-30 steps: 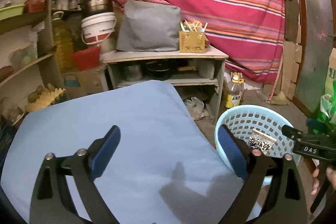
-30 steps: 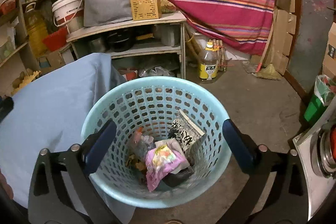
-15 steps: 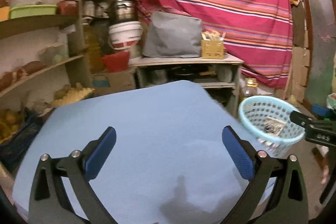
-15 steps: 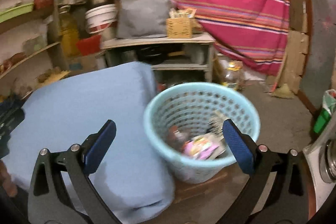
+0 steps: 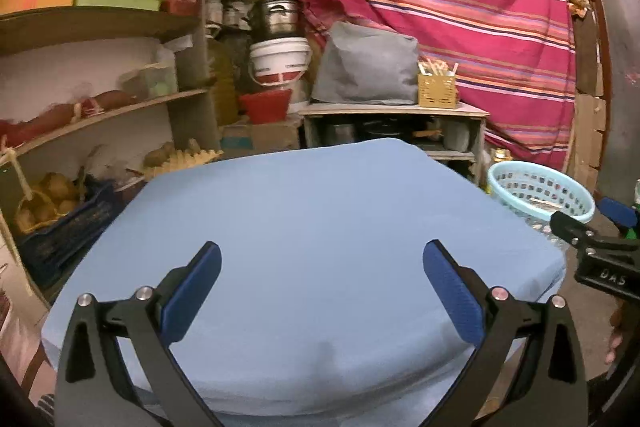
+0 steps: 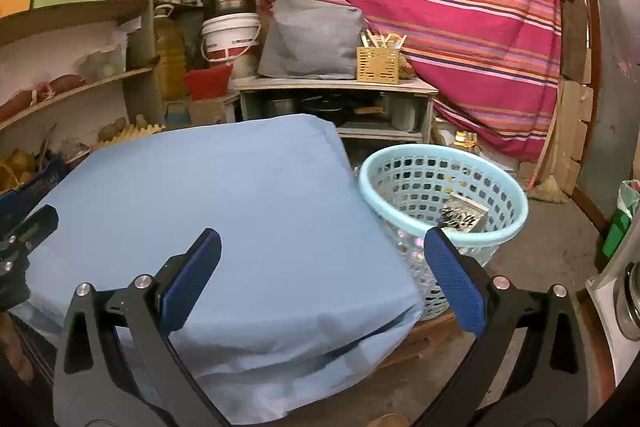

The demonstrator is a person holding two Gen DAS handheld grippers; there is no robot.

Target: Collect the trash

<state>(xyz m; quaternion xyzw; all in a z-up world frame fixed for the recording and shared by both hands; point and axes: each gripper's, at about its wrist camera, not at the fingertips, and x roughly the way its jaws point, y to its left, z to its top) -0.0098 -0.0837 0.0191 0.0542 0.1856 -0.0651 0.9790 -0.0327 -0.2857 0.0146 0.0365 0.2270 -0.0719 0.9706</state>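
A pale blue perforated basket [image 6: 442, 195] stands on the floor right of a table draped in a light blue cloth [image 6: 224, 211]. Trash lies inside it, a black-and-white printed packet [image 6: 464, 213] on top. My right gripper [image 6: 320, 281] hovers open over the table's right corner, nothing between its blue pads. From the left wrist view the same basket [image 5: 540, 189] shows at the right beyond the cloth [image 5: 312, 247]. My left gripper [image 5: 320, 293] hangs open above the cloth, also with nothing in it. The right gripper [image 5: 592, 233] pokes in at that view's right edge.
Wooden shelves [image 5: 100, 23] with boxes and produce line the left wall. A low shelf unit [image 6: 336, 107] with pots, a grey bag and a yellow utensil box stands behind the table. A striped red curtain [image 6: 440, 7] hangs at the back. A green bin [image 6: 622, 219] sits right.
Both grippers have pulled back and up from the basket. The right one was directly over it and now views it from the table's corner; the table fills more of both views.
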